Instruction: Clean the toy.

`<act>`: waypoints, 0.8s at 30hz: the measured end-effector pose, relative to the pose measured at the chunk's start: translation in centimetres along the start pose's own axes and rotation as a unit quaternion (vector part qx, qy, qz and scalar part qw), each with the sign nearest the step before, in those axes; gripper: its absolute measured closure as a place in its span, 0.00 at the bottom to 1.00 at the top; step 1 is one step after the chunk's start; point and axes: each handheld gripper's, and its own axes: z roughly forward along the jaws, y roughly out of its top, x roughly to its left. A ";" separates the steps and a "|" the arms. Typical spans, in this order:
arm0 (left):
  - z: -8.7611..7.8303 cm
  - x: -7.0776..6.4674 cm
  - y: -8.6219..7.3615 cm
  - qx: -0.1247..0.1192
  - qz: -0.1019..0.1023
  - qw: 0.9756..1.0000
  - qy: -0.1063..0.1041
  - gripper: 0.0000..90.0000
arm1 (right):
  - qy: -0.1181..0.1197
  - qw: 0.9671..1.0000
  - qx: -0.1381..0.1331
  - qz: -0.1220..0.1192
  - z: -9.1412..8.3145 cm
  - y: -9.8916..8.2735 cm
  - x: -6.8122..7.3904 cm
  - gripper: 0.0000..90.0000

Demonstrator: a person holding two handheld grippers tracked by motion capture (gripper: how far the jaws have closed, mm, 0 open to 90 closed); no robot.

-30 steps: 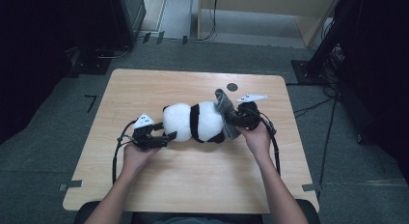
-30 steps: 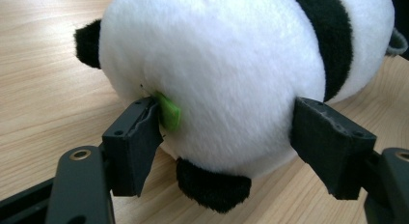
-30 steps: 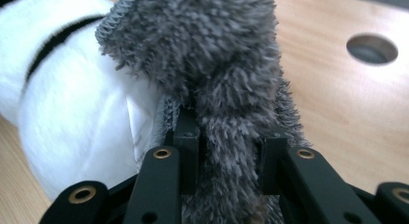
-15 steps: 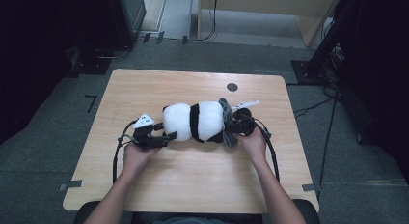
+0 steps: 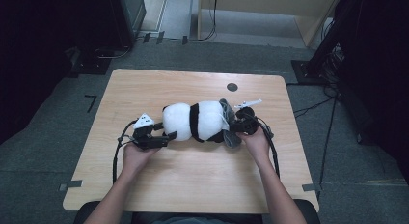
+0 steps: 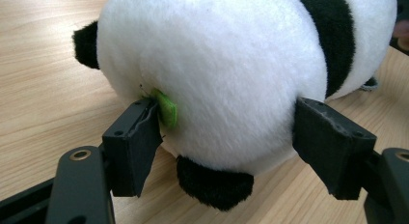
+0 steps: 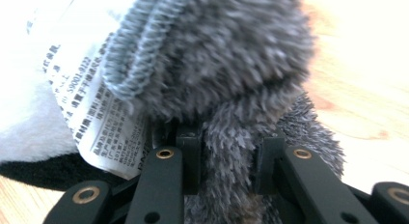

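Observation:
A black-and-white panda plush (image 5: 193, 120) lies on its side across the middle of the wooden table (image 5: 193, 185). My left gripper (image 5: 170, 135) is at the plush's left end, and its pads press both sides of the white head (image 6: 217, 64), one beside a small green patch (image 6: 166, 108). At the plush's right end, my right gripper (image 5: 231, 127) is shut on a fuzzy grey sock (image 5: 232, 139) that wraps that end. In the right gripper view the grey sock (image 7: 217, 55) bunches between the jaws (image 7: 226, 161), next to a printed white label (image 7: 91, 98).
A small black round mark (image 5: 232, 87) sits on the table behind the plush. Cables trail from both grippers toward the near edge. Dark cabinets, floor cables and a wooden unit stand on the grey floor beyond the table.
The right gripper has come down and in toward the plush, drawing the grey sock from upright behind the plush's end to low around it. The left gripper has stayed put.

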 end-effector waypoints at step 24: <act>0.0 0.0 0.0 0.000 0.003 1.000 0.002 0.29 | 0.027 0.994 -0.097 -0.034 -4.1 3.3 2.6 0.79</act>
